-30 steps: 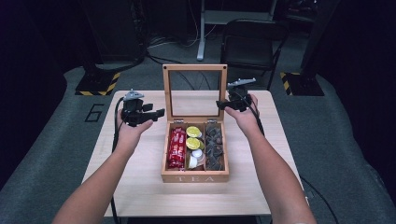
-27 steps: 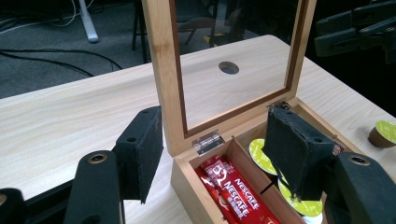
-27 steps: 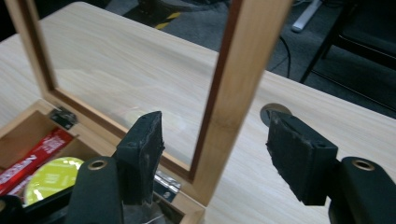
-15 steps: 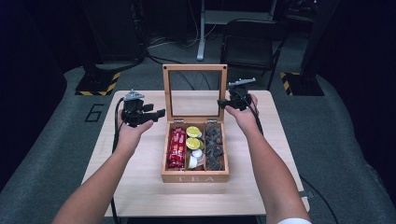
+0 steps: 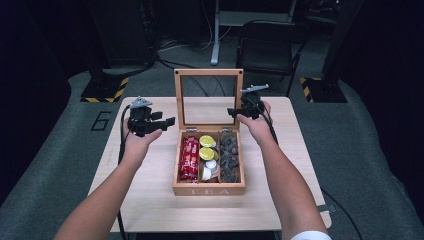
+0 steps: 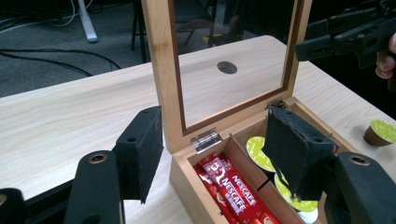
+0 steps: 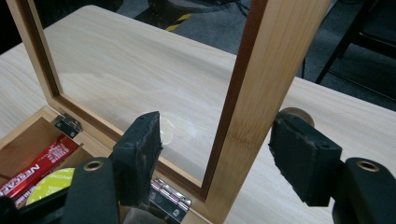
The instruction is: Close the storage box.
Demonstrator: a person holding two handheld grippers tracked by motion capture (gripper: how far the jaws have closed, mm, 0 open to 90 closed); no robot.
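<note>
- Light wooden tea box [image 5: 208, 187] with "TEA" on its front wall sits mid-table on the pale wooden table [image 5: 150, 200]; its glass-paned wooden lid [image 5: 208, 72] stands upright at the box's far edge.
- Box holds red Nescafe sticks [image 5: 189, 159] in the left compartment, yellow-topped capsules [image 5: 207, 141] in the middle, dark items on the right.
- Left gripper [image 5: 167, 121] held left of the lid, apart from it, jaws spread, nothing between them.
- Right gripper [image 5: 233, 112] at the lid's right post; in the right gripper view the jaws are spread either side of that post [image 7: 261, 93], neither pad touching.
- One yellow-topped loose capsule [image 6: 379, 132] lies on the table right of the box.
</note>
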